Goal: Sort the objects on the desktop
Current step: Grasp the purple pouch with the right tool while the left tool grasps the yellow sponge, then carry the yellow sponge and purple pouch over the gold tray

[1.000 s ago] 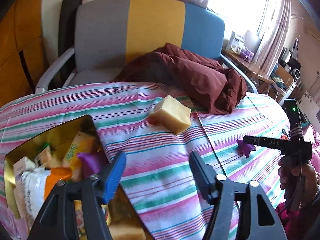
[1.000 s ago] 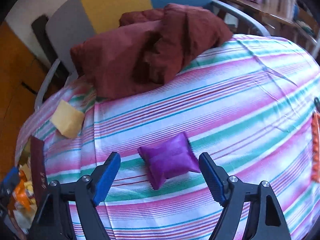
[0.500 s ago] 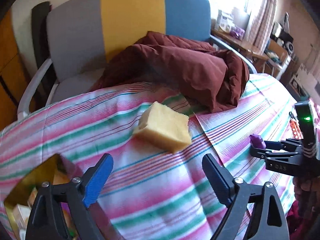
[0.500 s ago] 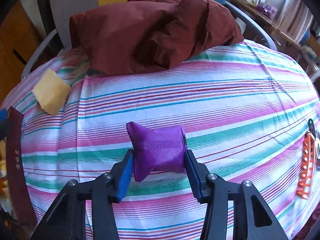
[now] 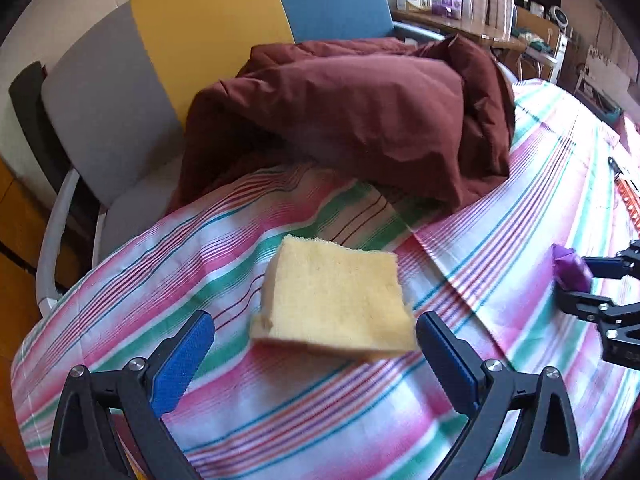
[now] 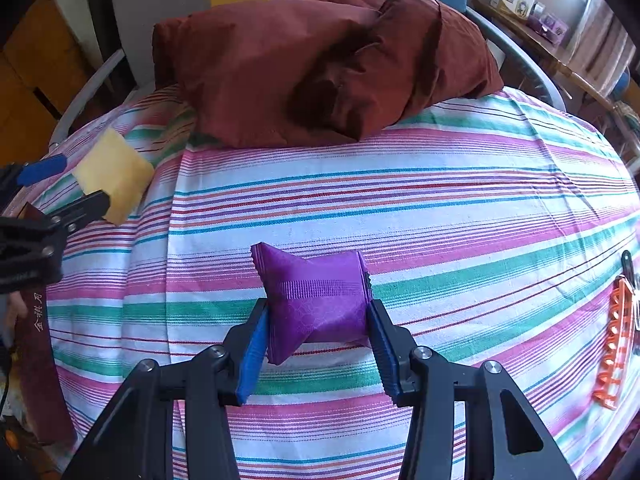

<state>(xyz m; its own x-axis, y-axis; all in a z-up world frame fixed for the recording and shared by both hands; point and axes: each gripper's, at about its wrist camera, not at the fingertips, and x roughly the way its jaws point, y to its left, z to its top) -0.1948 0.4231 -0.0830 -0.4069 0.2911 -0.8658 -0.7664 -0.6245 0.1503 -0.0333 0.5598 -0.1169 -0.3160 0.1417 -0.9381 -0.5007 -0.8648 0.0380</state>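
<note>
The right tool [image 6: 316, 332] pinches the purple sachet [image 6: 316, 300] between its blue pads, low over the striped cloth [image 6: 440, 208] on the desk; the left tool [image 5: 316, 344] stands spread wide, its fingers either side of the yellow sponge [image 5: 332, 300], which lies flat on the cloth; a maroon bundle [image 5: 360, 120] slumps behind; an orange clip [image 6: 616, 340] lies at the right edge.

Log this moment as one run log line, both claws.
left claw: open, straddling yellow sponge | right claw: shut on purple packet | surface: striped cloth
</note>
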